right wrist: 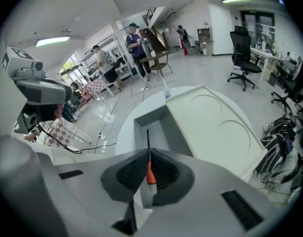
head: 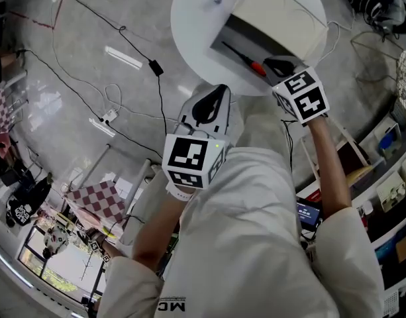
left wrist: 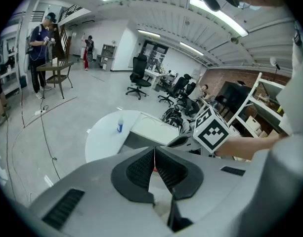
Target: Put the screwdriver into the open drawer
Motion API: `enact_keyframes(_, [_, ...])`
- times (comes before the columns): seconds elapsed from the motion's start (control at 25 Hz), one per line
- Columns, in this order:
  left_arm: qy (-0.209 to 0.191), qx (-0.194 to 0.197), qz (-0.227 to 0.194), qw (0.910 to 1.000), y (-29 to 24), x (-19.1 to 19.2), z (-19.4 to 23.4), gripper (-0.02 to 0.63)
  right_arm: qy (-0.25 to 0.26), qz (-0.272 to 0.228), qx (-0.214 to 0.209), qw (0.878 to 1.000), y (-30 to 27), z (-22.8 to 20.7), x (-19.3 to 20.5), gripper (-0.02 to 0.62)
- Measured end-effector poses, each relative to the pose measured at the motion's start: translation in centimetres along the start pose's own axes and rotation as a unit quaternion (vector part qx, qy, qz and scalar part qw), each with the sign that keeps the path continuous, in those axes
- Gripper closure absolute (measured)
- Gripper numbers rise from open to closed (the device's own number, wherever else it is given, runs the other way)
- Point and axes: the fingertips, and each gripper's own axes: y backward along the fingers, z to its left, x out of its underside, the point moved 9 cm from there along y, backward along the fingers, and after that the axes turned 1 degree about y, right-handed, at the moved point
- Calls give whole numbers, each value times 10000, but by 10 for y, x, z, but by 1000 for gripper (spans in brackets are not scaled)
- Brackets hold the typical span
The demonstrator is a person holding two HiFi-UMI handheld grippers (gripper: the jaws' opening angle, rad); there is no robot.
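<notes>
A screwdriver (head: 246,59) with a black shaft and a red handle is held over the open drawer (head: 255,42) of a cream cabinet (head: 282,8) on a round white table (head: 189,18). My right gripper (head: 274,65) is shut on its handle. In the right gripper view the red handle (right wrist: 150,174) sits between the jaws and the shaft points into the grey drawer (right wrist: 158,125). My left gripper (head: 207,105) hangs shut and empty below the table's near edge. Its own view shows the shut gripper (left wrist: 154,151) and the right gripper's marker cube (left wrist: 211,130).
A small blue bottle (head: 217,0) stands on the table behind the cabinet. Cables and a power strip (head: 108,116) lie on the floor at left, with checkered boards (head: 100,199) lower left. Shelves (head: 388,184) stand at right. People and office chairs are far off.
</notes>
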Motion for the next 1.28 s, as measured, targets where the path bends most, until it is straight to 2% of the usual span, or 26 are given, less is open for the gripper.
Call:
enact_keyframes(0.24, [-111, 39, -143, 9998, 14, -8, -15, 591, 11, -509, 206, 9985, 45, 15, -5, 518])
enact_keyframes(0.52, [-112, -6, -528, 9985, 40, -26, -22, 591, -5, -1052, 607, 9926, 101, 38, -14, 518])
enact_keyframes(0.72, [-112, 62, -860, 9962, 52, -45, -35, 591, -13, -1517, 927, 9841, 145, 43, -18, 518])
enact_keyframes(1.04, [-425, 243, -1278, 9906, 61, -78, -52, 591, 285, -1969, 1258, 9719, 191, 57, -29, 518])
enact_keyframes(1.28, [-503, 355, -1533, 9863, 69, -96, -60, 591, 280, -2628, 1400, 9542, 224, 66, -31, 518])
